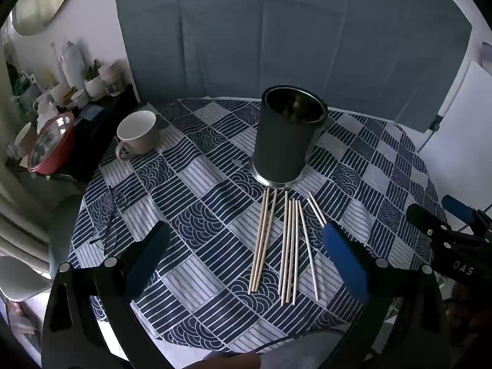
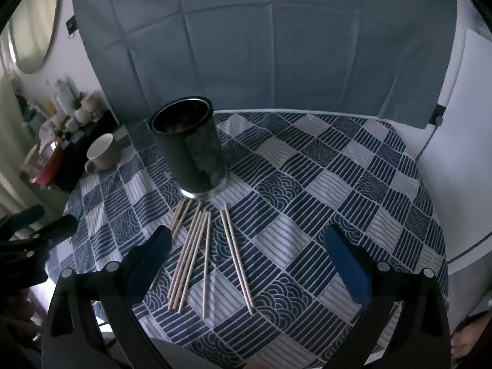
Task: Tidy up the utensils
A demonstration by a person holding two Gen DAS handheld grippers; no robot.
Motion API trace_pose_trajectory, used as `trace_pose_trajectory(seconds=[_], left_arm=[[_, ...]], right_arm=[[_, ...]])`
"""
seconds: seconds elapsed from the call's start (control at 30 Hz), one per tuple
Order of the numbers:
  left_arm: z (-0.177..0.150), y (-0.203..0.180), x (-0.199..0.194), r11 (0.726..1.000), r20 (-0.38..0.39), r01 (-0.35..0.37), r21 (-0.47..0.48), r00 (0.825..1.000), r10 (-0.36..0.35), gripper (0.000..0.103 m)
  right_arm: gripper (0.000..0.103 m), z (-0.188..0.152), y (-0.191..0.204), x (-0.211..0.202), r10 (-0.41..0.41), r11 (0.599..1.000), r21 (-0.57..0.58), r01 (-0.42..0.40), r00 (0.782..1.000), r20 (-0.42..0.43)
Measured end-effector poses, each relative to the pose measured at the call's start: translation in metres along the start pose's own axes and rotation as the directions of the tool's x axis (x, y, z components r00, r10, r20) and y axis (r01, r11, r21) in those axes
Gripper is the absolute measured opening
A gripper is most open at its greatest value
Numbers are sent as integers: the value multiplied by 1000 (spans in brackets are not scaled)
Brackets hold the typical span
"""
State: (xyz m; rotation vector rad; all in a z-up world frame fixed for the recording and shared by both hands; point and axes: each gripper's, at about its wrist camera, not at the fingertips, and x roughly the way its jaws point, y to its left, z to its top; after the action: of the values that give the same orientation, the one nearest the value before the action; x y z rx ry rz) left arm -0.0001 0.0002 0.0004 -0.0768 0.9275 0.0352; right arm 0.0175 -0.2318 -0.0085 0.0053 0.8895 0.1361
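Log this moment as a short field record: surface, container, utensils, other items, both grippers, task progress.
surface: round table under a blue-and-white patchwork tablecloth
container: dark cylindrical metal canister, upright, open-topped, no sticks visible inside
utensils: pale wooden chopsticks lying loose on the cloth in front of the canister, roughly parallel
other items: beige ceramic mug at the left; thin-framed glasses near the left edge
left gripper: open, empty, above the chopsticks
right gripper: open, empty
progress: nothing picked up yet
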Motion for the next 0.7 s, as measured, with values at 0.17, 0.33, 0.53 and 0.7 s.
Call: trace_pose_trajectory(seconds=[0.17,0.33,0.53,0.7], left_arm=[[-3,2,-3,1000,18,7,-19,1000,-7,97],[-2,6,-2,999,-2,13,-35,1000,-13,97],[-6,10,3,999,-21,8,-51,1000,-9,97],[-7,11,2,999,-21,8,-51,1000,-9,97]], right_arm=[[95,1,0,-1,-13,1000,0,13,1000,11],[95,-1,3,-6,-19,1000,-7,19,1000,20],[95,0,1,-5,-13,1000,-21,13,1000,20],[95,1,1,-5,-15,999,-29,16,1000,23]])
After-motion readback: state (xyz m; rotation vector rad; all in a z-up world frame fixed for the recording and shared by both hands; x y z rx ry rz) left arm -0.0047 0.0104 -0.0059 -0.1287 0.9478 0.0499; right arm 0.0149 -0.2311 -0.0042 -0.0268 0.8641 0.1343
